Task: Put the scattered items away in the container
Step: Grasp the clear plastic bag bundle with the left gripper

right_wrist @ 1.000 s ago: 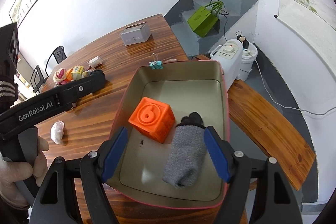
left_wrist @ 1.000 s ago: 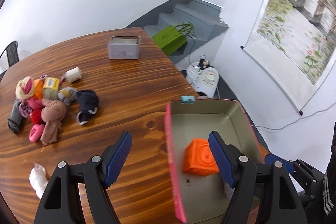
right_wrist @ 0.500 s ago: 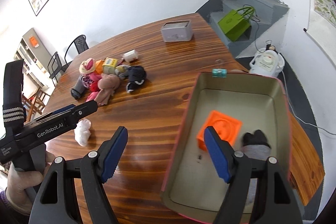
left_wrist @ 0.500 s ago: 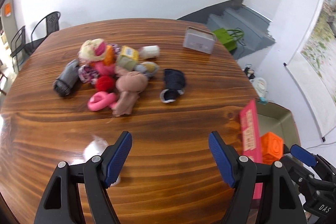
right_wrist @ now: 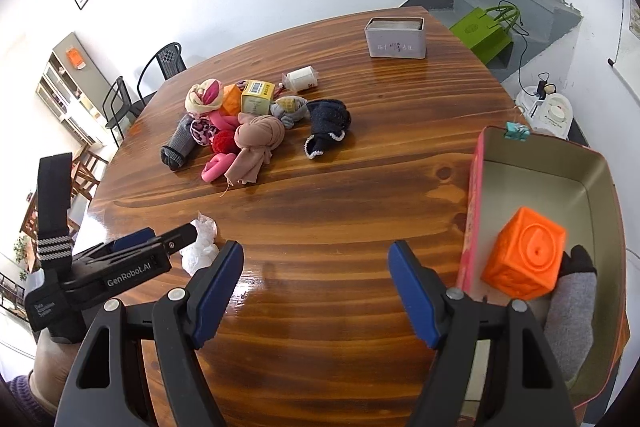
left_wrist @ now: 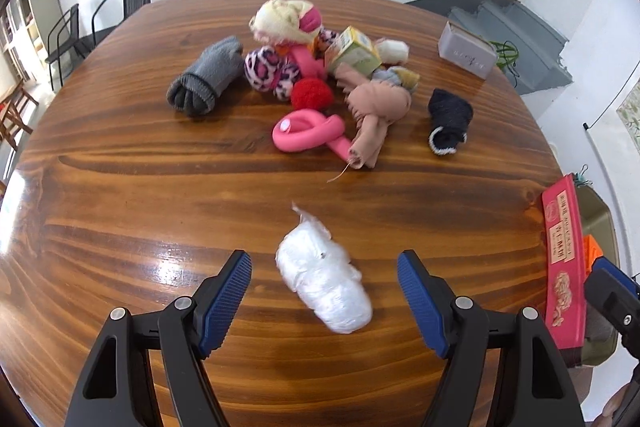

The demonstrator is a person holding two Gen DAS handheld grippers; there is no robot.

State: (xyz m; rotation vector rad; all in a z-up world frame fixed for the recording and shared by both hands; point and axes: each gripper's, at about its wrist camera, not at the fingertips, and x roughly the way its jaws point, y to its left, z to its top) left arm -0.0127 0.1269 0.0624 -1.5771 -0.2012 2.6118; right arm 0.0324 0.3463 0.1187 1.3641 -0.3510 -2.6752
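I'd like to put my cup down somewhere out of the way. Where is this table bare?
Bare wood runs in a wide band between the heap of socks and toys and the white bundle, across to the pink tin. There is also room around the grey box. The heap itself is crowded.

Pink-walled tin [right_wrist: 474, 211] held an orange cube [right_wrist: 524, 259] and grey sock [right_wrist: 570, 311]; white wad [left_wrist: 324, 277] and sock pile [left_wrist: 320, 67] lay loose.
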